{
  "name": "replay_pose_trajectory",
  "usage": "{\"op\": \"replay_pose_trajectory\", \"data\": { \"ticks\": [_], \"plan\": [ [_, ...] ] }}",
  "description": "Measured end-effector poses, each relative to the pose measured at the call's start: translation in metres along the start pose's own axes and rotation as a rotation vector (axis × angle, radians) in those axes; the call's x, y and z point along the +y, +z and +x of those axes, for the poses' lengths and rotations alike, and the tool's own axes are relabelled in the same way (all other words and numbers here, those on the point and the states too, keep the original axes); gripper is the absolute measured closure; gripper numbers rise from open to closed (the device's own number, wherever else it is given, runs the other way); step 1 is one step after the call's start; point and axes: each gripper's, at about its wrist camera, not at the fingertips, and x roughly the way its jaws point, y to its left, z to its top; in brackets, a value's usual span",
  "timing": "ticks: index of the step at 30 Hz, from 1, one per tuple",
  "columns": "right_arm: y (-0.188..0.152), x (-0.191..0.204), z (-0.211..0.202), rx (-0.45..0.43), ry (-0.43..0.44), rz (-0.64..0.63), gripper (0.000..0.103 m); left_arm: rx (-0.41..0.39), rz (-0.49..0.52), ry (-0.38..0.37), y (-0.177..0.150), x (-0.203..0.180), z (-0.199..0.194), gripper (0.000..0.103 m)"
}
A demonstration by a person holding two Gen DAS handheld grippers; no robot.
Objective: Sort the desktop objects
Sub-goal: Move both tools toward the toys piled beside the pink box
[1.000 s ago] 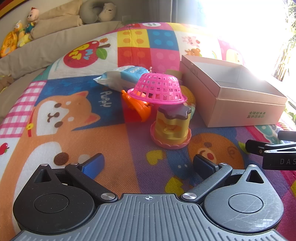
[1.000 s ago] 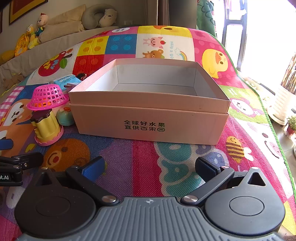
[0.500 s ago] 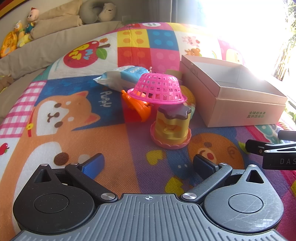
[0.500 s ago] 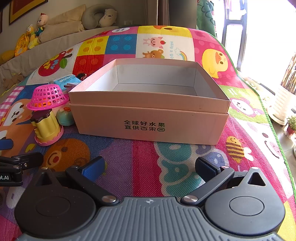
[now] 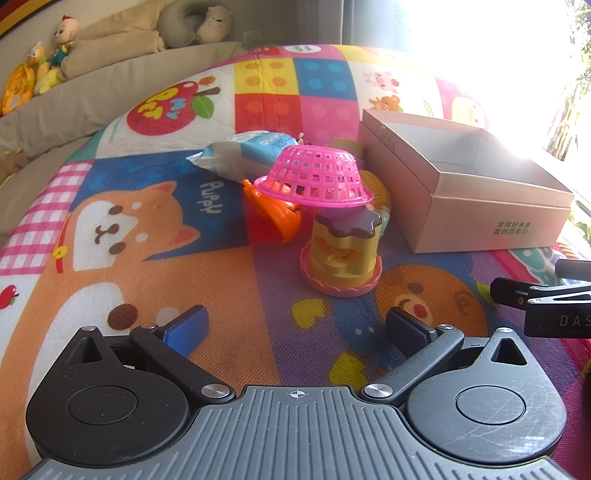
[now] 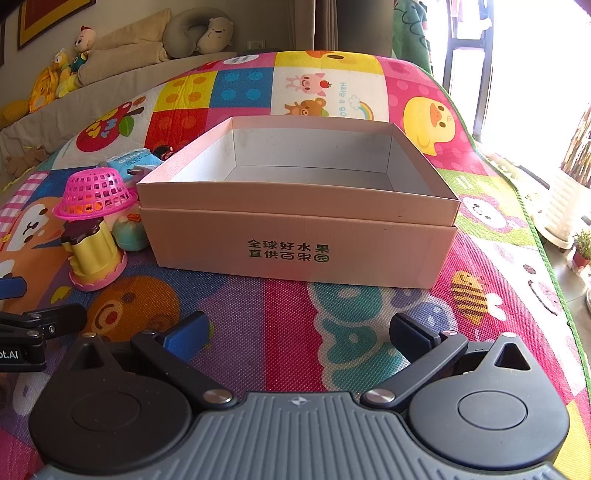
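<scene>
Toys beside the empty cardboard box (image 6: 295,236): approach the yellow cake-shaped plastic toy (image 5: 341,254) squarely, left gripper (image 5: 295,328) and right gripper (image 6: 297,332) both spread, empty.

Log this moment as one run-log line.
left gripper: open, empty | right gripper: open, empty | cardboard box: open, nothing visible inside | pink basket: upside down over toys | sorting: not begun

a home living or play room: a bright cartoon-printed play mat (image 6: 332,332) covers the floor, plush toys (image 6: 55,77) and a neck pillow (image 6: 192,35) sit on a beige sofa (image 5: 92,96), sunlit window behind.
</scene>
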Motion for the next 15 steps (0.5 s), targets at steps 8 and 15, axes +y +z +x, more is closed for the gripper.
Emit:
{"op": "replay_pose_trajectory", "data": {
  "ticks": [8,15],
  "plan": [
    [0.0023,0.0005,-0.0015,0.001,0.000,0.000,0.000,0.000,0.000,0.000,0.0000,0.0000,0.0000,0.000],
    [0.0041,0.0006,-0.0015,0.014,-0.002,0.002,0.000,0.018,0.001,0.006,0.0014,-0.0007,0.0004,0.000]
  ]
}}
